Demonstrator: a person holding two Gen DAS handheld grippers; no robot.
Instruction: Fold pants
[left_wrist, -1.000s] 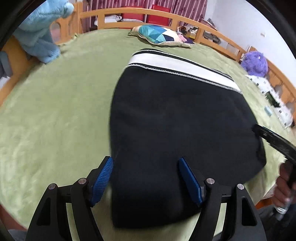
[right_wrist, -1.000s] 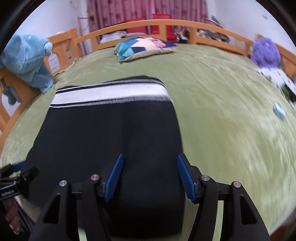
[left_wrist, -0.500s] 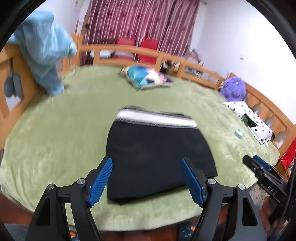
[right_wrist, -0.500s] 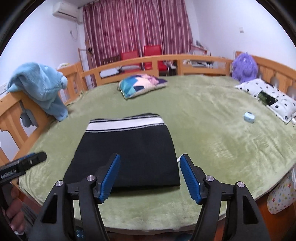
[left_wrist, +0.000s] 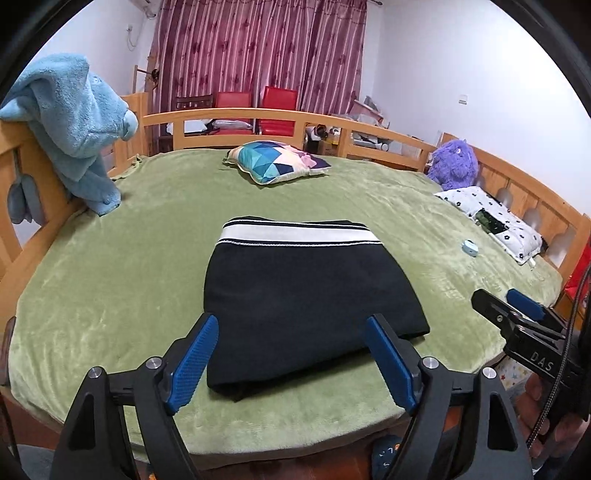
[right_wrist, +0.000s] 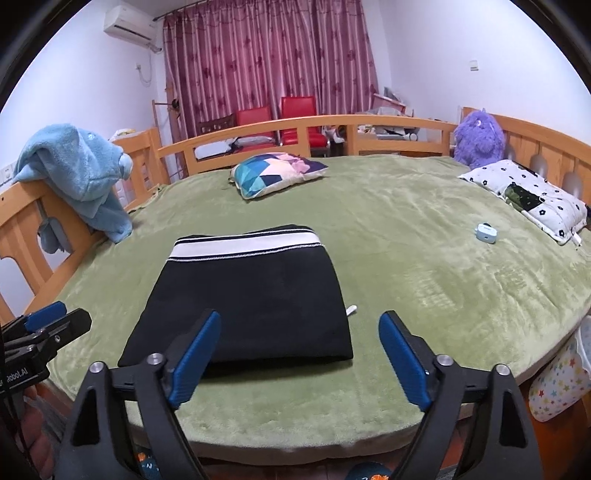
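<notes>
Black pants (left_wrist: 295, 295) lie folded flat near the front edge of the bed (left_wrist: 110, 280), white waistband toward the far side. Left gripper (left_wrist: 291, 365) hangs wide apart just off the front edge, holding nothing. Right gripper (left_wrist: 517, 314) at front right corner. Patterned pillow (left_wrist: 277, 160) at far edge, blue towel (left_wrist: 74, 122) draped on left rail.

A green blanket (right_wrist: 424, 266) covers the bed, ringed by a wooden rail (right_wrist: 369, 123). A blue towel (right_wrist: 79, 173) hangs over the rail on the left. A patterned cushion (right_wrist: 275, 173) lies at the far side, a purple plush (right_wrist: 478, 138) sits in the right corner above a spotted pillow (right_wrist: 524, 192), and a small blue case (right_wrist: 485, 232) rests near it. Two red chairs (right_wrist: 280, 118) stand before maroon curtains (right_wrist: 269, 62).
</notes>
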